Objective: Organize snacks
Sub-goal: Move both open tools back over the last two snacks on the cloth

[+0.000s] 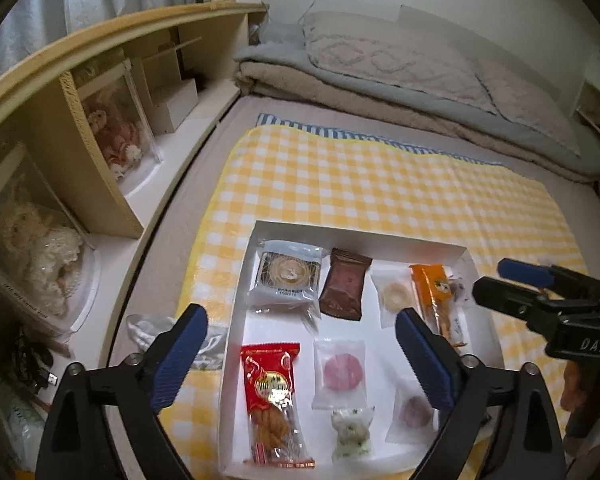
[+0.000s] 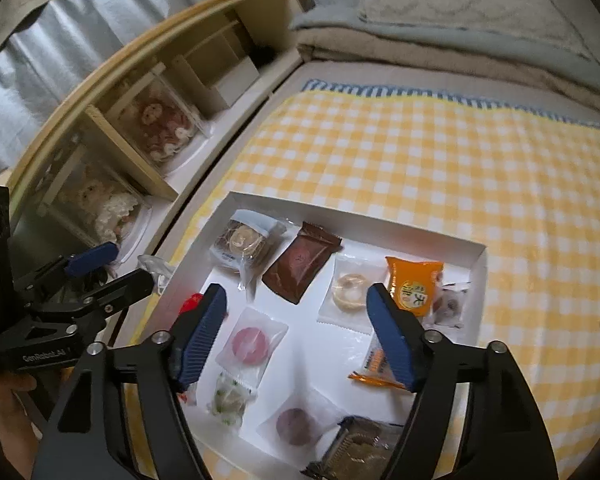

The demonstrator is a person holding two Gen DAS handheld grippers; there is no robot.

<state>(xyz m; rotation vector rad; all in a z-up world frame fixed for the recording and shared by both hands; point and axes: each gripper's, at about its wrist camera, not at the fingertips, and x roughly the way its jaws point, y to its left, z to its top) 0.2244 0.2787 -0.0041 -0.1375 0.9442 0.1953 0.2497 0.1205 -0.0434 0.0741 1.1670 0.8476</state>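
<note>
A white shallow box [image 1: 356, 236] [image 2: 482, 268] lies on a yellow checked cloth and holds several wrapped snacks: a round cookie pack [image 1: 286, 278] [image 2: 244, 242], a brown packet [image 1: 346, 286] [image 2: 300, 262], a pale ring biscuit [image 1: 396, 294] [image 2: 348, 290], an orange packet [image 1: 434, 286] [image 2: 414, 286], pink discs [image 1: 342, 370] [image 2: 250, 344], a red packet [image 1: 274, 396] and a green-speckled sweet [image 1: 350, 434] [image 2: 228, 398]. My left gripper [image 1: 300, 364] is open and empty above the box. My right gripper [image 2: 296, 336] is open and empty above it too, and shows at the right of the left wrist view [image 1: 512, 284].
A wooden shelf unit [image 1: 112, 92] [image 2: 140, 136] with clear boxes of trinkets runs along the left. Folded blankets [image 1: 400, 72] and a pillow lie at the far end of the bed. A crumpled clear wrapper [image 1: 152, 326] lies left of the box.
</note>
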